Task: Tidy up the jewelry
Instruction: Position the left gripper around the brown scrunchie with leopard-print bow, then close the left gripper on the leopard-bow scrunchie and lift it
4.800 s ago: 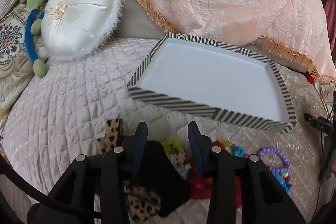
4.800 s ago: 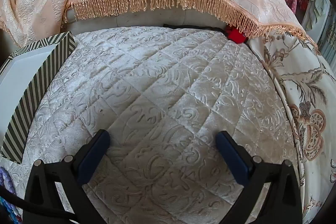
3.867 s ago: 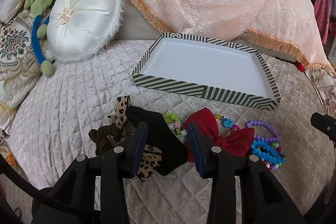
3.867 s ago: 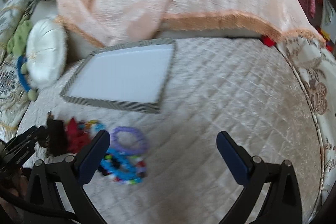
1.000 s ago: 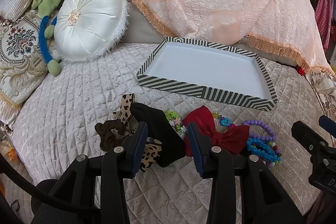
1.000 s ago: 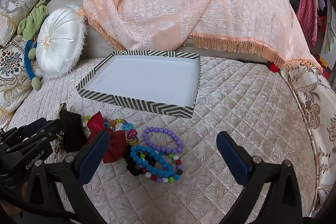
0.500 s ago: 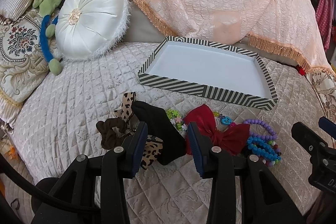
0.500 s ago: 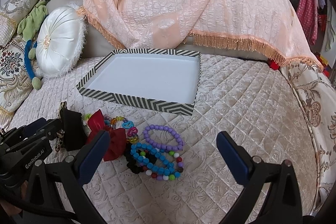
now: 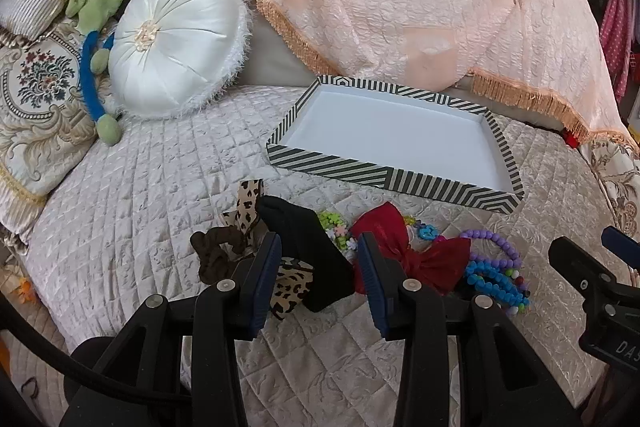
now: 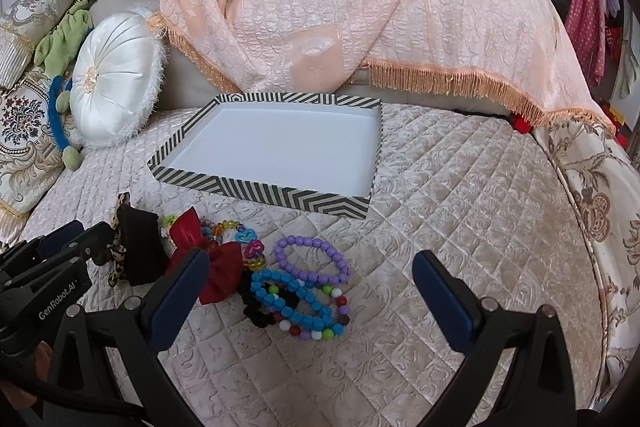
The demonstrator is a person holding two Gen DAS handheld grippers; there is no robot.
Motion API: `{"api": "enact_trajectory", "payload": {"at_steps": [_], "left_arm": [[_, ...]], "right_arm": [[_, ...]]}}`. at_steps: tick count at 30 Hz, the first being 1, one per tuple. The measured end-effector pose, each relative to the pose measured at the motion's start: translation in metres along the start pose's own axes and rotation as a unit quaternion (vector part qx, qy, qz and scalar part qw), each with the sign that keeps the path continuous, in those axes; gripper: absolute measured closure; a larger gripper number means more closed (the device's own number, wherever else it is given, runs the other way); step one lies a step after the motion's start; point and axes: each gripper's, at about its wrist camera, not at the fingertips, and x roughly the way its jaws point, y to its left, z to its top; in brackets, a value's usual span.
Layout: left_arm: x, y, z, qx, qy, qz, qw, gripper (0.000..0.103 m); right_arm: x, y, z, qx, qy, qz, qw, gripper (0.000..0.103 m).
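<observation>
You are holding your right gripper (image 10: 310, 287) wide open with nothing between its fingers, and the blue bead bracelet (image 10: 298, 301) is lying just ahead of it, slightly toward its left finger, overlapping the purple bracelet (image 10: 314, 253). Your left gripper (image 9: 318, 267) is hovering partly open and empty over the black bow (image 9: 308, 251). The striped tray (image 10: 256, 189) is sitting empty beyond the pile, so your right hand looks nearer for the beads: forward and down.
</observation>
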Motion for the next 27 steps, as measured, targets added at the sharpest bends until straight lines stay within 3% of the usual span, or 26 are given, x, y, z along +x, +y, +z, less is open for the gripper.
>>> {"api": "enact_trajectory", "payload": {"at_steps": [19, 27], "left_arm": [[0.003, 0.011, -0.003, -0.006, 0.011, 0.007, 0.9999, 0.088], [0.010, 0.053, 0.008, -0.052, 0.044, -0.012, 0.9976, 0.088]], "right_arm": [[0.000, -0.002, -0.004, 0.003, 0.009, 0.007, 1.000, 0.000], [0.004, -0.011, -0.009, -0.014, 0.016, 0.004, 1.000, 0.000]]}}
